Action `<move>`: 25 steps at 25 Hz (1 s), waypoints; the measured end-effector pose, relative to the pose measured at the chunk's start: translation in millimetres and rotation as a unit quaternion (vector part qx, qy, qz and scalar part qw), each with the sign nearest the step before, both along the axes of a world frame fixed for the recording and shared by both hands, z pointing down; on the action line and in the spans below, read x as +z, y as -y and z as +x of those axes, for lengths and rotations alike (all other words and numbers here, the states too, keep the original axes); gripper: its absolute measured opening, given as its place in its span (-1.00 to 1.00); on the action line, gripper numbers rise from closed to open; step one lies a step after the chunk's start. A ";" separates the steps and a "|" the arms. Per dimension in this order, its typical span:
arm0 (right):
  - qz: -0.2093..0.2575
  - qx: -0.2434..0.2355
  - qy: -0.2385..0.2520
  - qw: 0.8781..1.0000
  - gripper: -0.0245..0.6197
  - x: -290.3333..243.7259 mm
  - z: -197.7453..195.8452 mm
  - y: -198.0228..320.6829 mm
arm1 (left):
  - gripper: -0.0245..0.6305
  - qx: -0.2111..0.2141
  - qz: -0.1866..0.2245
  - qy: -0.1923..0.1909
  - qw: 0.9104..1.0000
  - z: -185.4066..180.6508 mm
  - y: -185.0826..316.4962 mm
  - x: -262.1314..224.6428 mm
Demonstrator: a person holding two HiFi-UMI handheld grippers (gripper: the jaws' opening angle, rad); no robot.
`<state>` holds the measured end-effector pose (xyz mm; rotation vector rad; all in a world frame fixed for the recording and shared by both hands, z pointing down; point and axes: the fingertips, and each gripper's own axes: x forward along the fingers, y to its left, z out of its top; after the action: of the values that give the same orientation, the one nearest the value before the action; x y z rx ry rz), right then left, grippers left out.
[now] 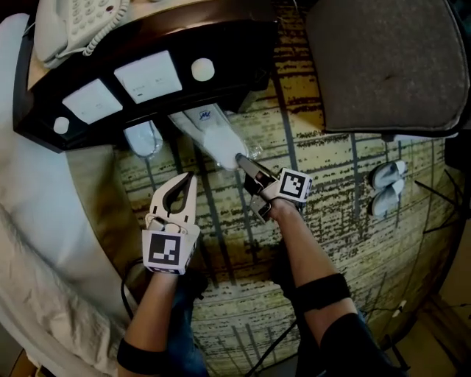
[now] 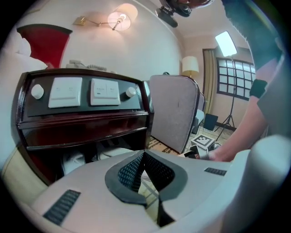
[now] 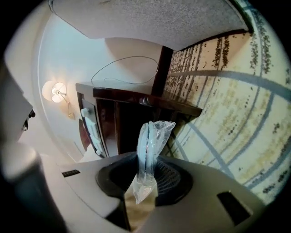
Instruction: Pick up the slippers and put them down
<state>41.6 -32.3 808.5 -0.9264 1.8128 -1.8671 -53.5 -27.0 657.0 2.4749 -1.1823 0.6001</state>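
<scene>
Patterned carpet point(image 1: 331, 243), with a dark nightstand point(image 1: 147, 81) at upper left. At centre, the right gripper point(image 1: 246, 168) pinches plastic-bagged slippers point(image 1: 213, 136) beside the nightstand; the left gripper point(image 1: 188, 180), lower left, is closed, empty.

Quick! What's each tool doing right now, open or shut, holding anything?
Left tool: shut, empty.
Right tool: shut on the plastic-wrapped slippers.

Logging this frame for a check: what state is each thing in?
left claw: shut, empty.
right claw: shut on wrapped slippers.
wrapped slippers: in plastic, held by one end.
second packet: lying under the nightstand.
wall lamp: lit.
phone: handset on its cradle.
</scene>
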 end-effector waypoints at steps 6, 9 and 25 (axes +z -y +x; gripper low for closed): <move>-0.024 -0.089 -0.026 0.995 -0.56 -17.1 19.0 -69.4 | -0.93 -0.005 -0.024 0.004 1.000 6.1 -36.1 -15.5; -0.038 -0.120 -0.057 0.990 -0.56 -12.8 37.5 -93.8 | -0.93 -0.003 -0.027 0.011 1.000 7.4 -48.0 -18.1; -0.116 -0.113 -0.243 0.956 -0.42 80.0 124.6 -137.2 | -0.93 0.008 -0.049 0.019 0.999 28.5 -59.0 22.4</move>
<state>166.2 104.8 888.5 -1.4171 2.0756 -2.1711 -25.0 32.0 679.4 2.4034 -1.1211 0.6953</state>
